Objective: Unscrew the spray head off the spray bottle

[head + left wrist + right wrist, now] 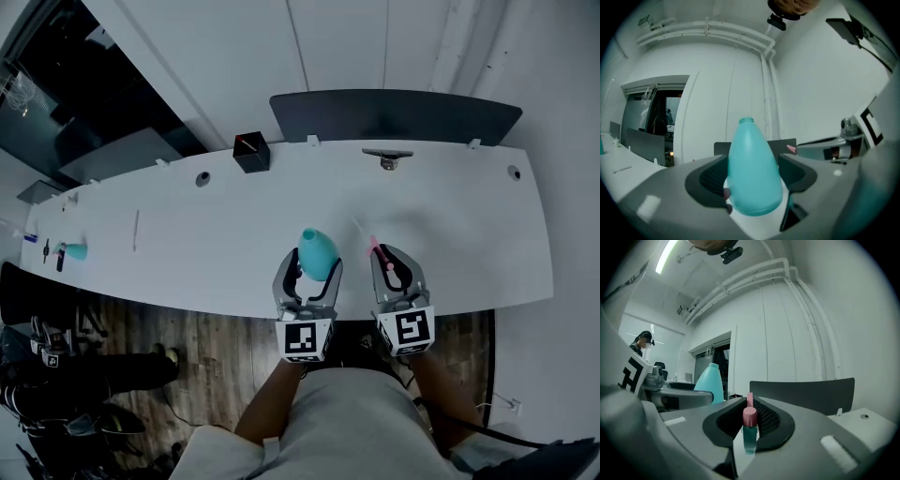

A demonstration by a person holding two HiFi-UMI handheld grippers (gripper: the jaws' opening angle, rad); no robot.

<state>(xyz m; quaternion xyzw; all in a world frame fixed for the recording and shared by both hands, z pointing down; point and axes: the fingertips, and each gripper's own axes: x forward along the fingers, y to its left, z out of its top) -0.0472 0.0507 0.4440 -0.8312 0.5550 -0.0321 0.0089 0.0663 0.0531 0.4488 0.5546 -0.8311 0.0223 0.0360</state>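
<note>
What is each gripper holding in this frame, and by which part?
Left gripper holds the teal bottle by its wide lower body, neck open. Right gripper holds the detached spray head, fingers clamped on its pink-and-teal top.

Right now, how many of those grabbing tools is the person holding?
2. The left gripper clamps the teal bottle; the right gripper, beside it, pinches the pink-topped spray head. Both hover over the white table's near edge.

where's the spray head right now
The spray head is clamped in the right gripper, off the teal bottle, which the left gripper holds just to its left in the head view, over the white table's near edge.
</note>
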